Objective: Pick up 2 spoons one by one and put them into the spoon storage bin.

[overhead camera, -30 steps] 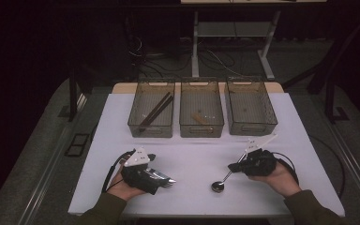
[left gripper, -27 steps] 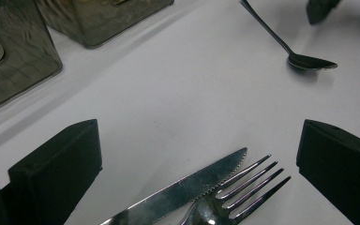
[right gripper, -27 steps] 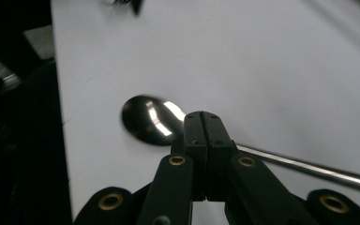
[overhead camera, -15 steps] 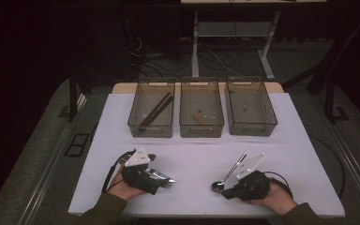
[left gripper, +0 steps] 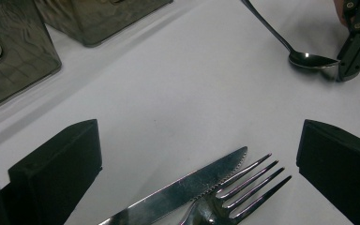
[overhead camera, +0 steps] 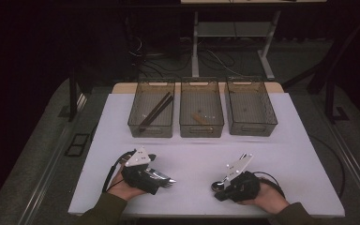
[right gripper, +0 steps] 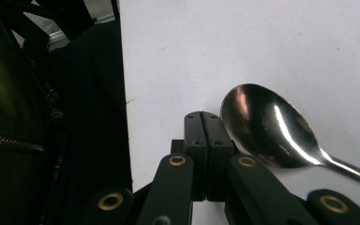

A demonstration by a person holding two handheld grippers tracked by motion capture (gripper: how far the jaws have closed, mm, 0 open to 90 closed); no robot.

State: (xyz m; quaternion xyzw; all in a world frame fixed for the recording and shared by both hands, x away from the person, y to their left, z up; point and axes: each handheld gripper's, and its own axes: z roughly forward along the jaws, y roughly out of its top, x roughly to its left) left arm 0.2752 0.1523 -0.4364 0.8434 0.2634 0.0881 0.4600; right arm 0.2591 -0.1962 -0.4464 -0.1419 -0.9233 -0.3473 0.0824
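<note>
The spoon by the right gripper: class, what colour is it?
Shiny silver metal. The spoon shows best in the right gripper view, lying on the white table.

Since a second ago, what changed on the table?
The right gripper came toward the near edge and lower, jaws shut beside the spoon, not gripping it. The spoon's handle now leans up against that gripper. The left gripper, knife, fork and three bins stayed put.

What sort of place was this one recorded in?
Probably a lab or recording studio, not a kitchen: a white-topped table under dark surroundings, three clear plastic sorting bins in a row, loose cables on the grey floor behind, and a metal-framed bench.
</note>
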